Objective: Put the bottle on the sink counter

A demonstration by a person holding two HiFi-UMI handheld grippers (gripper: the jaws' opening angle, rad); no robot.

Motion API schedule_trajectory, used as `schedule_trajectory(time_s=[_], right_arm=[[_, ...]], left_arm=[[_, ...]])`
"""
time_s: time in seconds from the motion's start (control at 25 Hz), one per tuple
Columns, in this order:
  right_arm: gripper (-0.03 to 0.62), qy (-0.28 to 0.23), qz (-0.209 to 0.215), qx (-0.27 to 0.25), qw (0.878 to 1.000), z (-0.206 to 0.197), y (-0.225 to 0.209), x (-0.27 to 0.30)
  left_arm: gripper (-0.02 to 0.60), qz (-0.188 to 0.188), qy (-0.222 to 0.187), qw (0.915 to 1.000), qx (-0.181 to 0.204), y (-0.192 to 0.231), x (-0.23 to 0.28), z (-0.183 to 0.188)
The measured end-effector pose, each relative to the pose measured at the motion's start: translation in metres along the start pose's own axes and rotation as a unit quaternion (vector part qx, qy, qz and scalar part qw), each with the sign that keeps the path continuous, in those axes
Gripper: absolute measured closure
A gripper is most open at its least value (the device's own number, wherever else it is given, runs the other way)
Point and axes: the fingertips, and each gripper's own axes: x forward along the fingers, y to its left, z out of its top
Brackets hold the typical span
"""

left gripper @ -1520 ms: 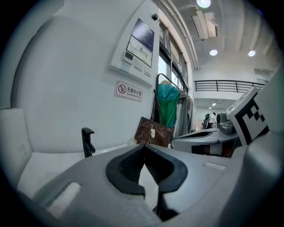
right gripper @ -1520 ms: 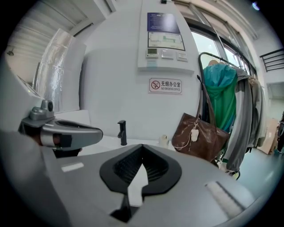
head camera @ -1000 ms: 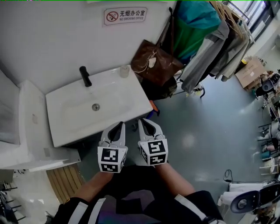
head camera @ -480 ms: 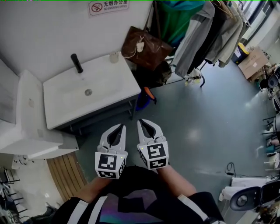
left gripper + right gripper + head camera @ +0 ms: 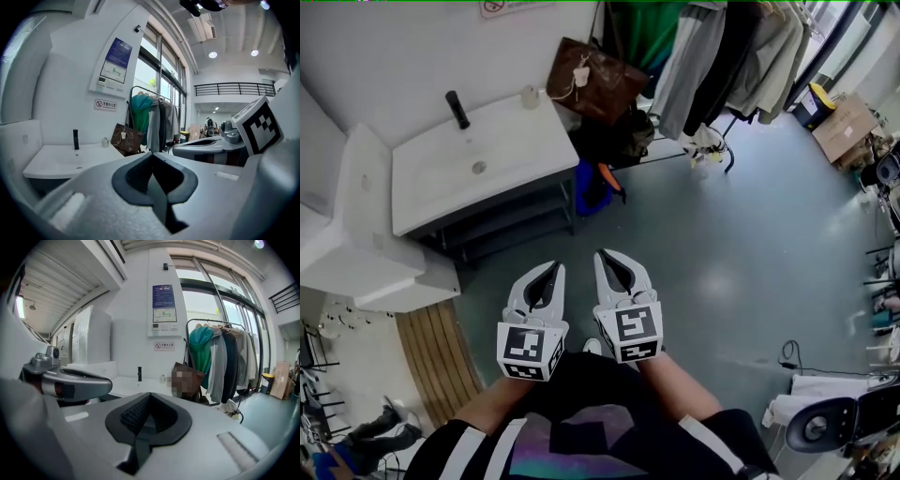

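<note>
A small pale bottle (image 5: 530,97) stands on the back right corner of the white sink counter (image 5: 520,155), right of the black faucet (image 5: 457,109). Both grippers hover over the floor, well short of the counter. My left gripper (image 5: 557,268) and right gripper (image 5: 602,255) are side by side, both shut with nothing in them. The left gripper view shows the bottle (image 5: 105,142) far off beyond its shut jaw tips (image 5: 151,153). In the right gripper view the bottle (image 5: 162,378) is tiny beside the faucet (image 5: 139,373), past the shut right gripper (image 5: 149,394).
A brown handbag (image 5: 592,77) hangs right of the counter beside a clothes rack (image 5: 712,47) full of garments. A white cabinet (image 5: 356,244) stands left of the sink. Wooden slats (image 5: 441,361) lie on the floor at the left. Cardboard boxes (image 5: 848,127) sit far right.
The sink counter has slid up and to the left in the head view and looks farther away. Both grippers now hang over bare floor, still shut and empty.
</note>
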Motion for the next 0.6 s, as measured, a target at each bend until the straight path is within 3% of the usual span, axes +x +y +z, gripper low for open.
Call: schedule_trajectory(time_s=[0.24, 0.4, 0.6], right_arm=[[0.593, -0.005, -0.001, 0.021, 1.0, -0.018, 0.0, -0.035], [0.594, 0.009, 0.001, 0.029, 1.0, -0.035, 0.008, -0.046], [0.594, 0.031, 0.004, 0.022, 0.999, -0.055, 0.014, -0.053]], left_arm=[[0.583, 0.005, 0.023, 0.9996, 0.017, -0.026, -0.022, -0.021], [0.583, 0.02, 0.046, 0.9987, 0.006, -0.023, -0.033, -0.046], [0.583, 0.03, 0.041, 0.9987, -0.007, -0.022, -0.042, -0.056]])
